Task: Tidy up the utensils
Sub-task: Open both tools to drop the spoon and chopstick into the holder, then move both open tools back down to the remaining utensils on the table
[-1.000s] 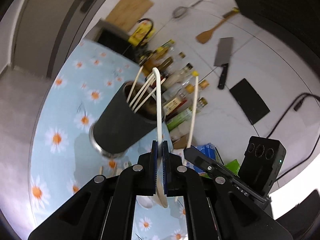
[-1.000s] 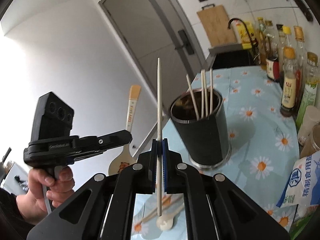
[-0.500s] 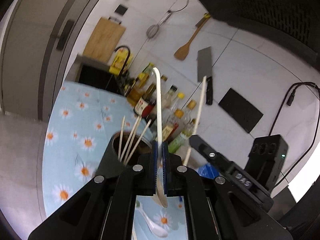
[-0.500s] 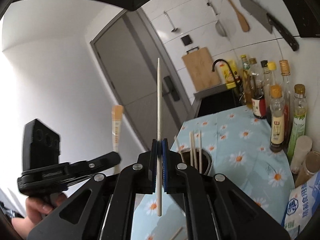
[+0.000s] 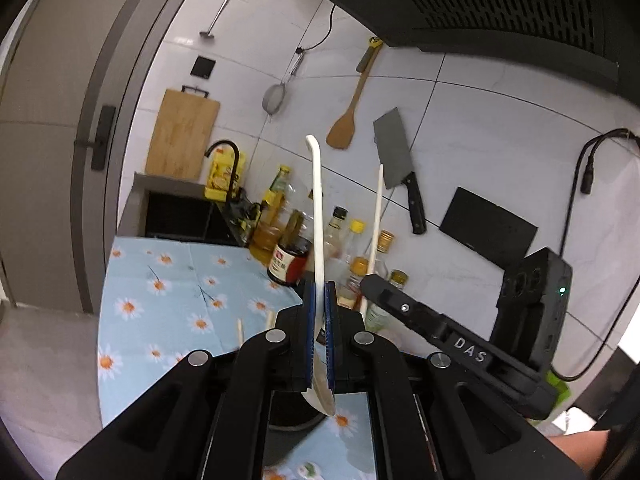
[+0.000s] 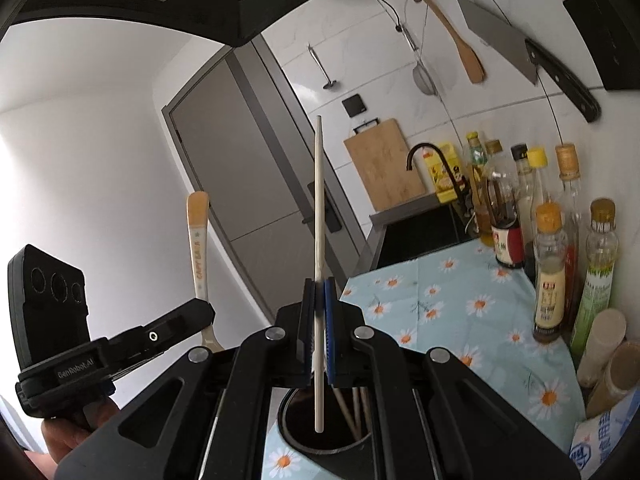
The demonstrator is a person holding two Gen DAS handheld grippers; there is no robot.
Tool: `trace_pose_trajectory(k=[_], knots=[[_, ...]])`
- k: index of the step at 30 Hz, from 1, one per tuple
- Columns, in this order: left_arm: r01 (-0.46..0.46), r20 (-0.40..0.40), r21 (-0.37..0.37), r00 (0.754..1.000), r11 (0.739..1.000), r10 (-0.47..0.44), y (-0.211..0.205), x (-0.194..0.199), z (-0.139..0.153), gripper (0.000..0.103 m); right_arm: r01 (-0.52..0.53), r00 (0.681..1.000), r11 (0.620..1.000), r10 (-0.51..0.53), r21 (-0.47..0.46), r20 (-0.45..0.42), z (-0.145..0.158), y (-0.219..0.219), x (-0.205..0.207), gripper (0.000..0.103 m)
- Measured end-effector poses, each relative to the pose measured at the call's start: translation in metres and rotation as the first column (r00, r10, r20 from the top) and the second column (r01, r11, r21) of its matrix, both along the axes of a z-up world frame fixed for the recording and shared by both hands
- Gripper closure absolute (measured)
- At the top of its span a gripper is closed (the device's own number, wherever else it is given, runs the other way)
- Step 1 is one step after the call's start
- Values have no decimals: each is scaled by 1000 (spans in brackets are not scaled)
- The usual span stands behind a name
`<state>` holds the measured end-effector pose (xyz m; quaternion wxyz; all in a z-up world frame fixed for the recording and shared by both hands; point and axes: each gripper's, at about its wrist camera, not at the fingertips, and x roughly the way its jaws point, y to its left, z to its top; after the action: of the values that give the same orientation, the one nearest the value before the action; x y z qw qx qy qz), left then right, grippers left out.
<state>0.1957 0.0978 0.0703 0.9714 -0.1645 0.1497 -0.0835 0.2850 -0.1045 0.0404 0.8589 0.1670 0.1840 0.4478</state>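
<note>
Holding a chopstick [image 6: 319, 240] upright in the right claw [image 6: 319, 336], pads pressed together on its lower part, long axis near vertical, lower tip hanging directly above the open mouth of the dark holder [image 6: 340, 436] on the counter [image 6: 460, 304]. Already standing in that holder: a few more chopsticks [image 6: 354, 408], leaning to the right side of the cup. Pinching a white spoon [image 5: 318, 240] in the left claw [image 5: 319, 336], handle up, bowl hanging below the pads, with the holder's rim [image 5: 296, 424] seen just beneath the bowl. Judging from both views, right claw better lined up: chopstick tip sits over the free left half of the opening, so a straight drop along its own axis looks enough. Spoon close beside, also above the cup, likely to follow. Worth watching: the two claws near each other over one narrow opening, and the leaning sticks crowding the right side.
</note>
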Motion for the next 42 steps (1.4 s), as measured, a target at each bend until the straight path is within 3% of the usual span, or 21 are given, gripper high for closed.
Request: trace_pose_trajectory(k=[12, 16, 24, 35, 38, 42], knots=[[-12, 26, 49, 1000, 999, 11, 2, 22, -25, 100, 7, 999, 1000, -7, 9, -42, -16, 18, 21, 97], [-20, -4, 46, 1000, 999, 21, 3, 29, -43, 100, -3, 999, 1000, 3, -8, -54, -25, 24, 23, 97], [-29, -56, 56, 998, 998, 32, 2, 37, -67, 100, 24, 1000, 995, -23, -94, 4, -48, 35, 14, 97], [-46, -128, 37, 990, 998, 51, 2, 38, -81, 99, 19, 1000, 989, -16, -146, 16, -64, 39, 1, 97], [-52, -135, 33, 989, 998, 55, 3, 36, -81, 99, 24, 1000, 987, -23, -156, 11, -64, 38, -1, 87], [-59, -130, 23, 990, 998, 62, 3, 31, -78, 98, 33, 999, 989, -35, -143, -5, -61, 32, -3, 83]])
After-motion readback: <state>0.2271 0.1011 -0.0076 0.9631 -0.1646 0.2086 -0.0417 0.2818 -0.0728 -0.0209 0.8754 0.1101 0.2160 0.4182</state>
